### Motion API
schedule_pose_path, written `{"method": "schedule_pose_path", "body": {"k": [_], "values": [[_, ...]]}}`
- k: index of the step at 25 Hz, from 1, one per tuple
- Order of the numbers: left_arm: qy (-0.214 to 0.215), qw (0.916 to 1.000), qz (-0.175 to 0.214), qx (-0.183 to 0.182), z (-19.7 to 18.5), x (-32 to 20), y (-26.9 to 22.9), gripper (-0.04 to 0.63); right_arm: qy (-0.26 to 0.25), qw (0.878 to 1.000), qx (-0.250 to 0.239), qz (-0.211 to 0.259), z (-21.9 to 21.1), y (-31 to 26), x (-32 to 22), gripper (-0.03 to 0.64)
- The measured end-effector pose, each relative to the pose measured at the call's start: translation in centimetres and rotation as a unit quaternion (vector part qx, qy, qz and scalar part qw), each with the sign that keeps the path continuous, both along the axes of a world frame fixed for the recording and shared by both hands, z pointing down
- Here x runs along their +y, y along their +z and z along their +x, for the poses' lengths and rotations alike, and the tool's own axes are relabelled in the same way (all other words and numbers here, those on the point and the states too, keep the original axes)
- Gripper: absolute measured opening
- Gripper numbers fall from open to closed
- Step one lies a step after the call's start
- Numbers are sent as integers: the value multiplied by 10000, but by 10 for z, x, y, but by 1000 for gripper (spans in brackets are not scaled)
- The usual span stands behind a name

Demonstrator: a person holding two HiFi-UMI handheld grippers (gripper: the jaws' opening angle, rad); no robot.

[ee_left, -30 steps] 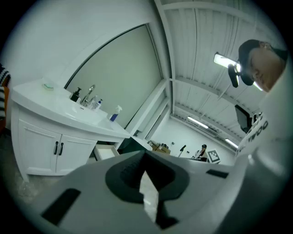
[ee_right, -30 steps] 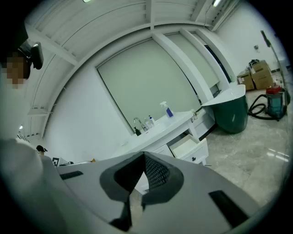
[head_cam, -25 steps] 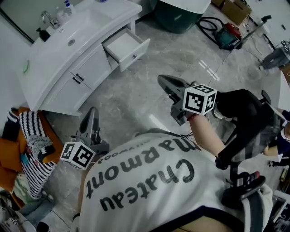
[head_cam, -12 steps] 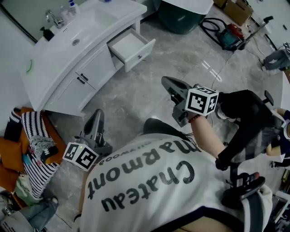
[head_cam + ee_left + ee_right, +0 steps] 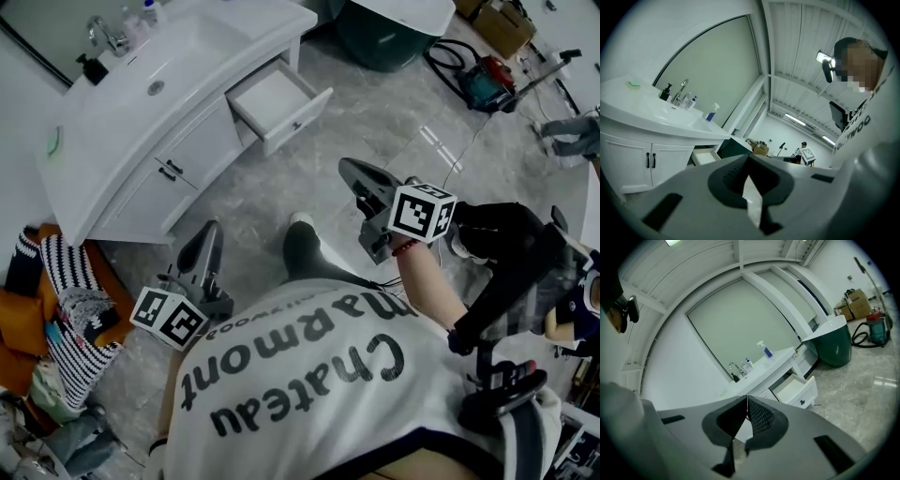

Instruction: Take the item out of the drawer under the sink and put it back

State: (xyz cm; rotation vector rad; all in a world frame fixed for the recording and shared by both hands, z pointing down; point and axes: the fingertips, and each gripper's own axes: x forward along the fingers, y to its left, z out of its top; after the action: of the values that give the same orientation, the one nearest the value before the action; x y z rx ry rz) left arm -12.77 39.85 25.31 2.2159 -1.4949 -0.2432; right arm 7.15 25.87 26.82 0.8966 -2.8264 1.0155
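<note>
Head view shows the sink cabinet (image 5: 192, 141) with its drawer (image 5: 300, 117) pulled open, well apart from both grippers; the item is not visible inside, so its weight and best hold cannot be judged yet. Left gripper (image 5: 211, 227) and right gripper (image 5: 347, 166) are clenched on nothing. Since a second ago both have advanced toward the cabinet, and a shoe (image 5: 305, 248) has come into view.

The person wears a white shirt (image 5: 309, 398) (dark lettering across it).
</note>
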Motion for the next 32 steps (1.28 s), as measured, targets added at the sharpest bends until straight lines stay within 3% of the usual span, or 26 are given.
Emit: {"method": "schedule_pose_path", "body": {"k": [6,11,24,32], "values": [[-123,9996,-239,-3,-14,-64,1,-3,-17,9998,-17,-181,-12,1,-65,12],[29,9984,-555,-28,-12,-117,12,-3,-18,9995,124,-290,-12,6,-113,12],[615,9877,-1200,-790,12,-245,58,-3,200,9963,283,-792,21,41,-227,12],[744,9784,-1527,-1181,28,-299,82,-3,367,9948,117,-948,54,60,-262,12]]}}
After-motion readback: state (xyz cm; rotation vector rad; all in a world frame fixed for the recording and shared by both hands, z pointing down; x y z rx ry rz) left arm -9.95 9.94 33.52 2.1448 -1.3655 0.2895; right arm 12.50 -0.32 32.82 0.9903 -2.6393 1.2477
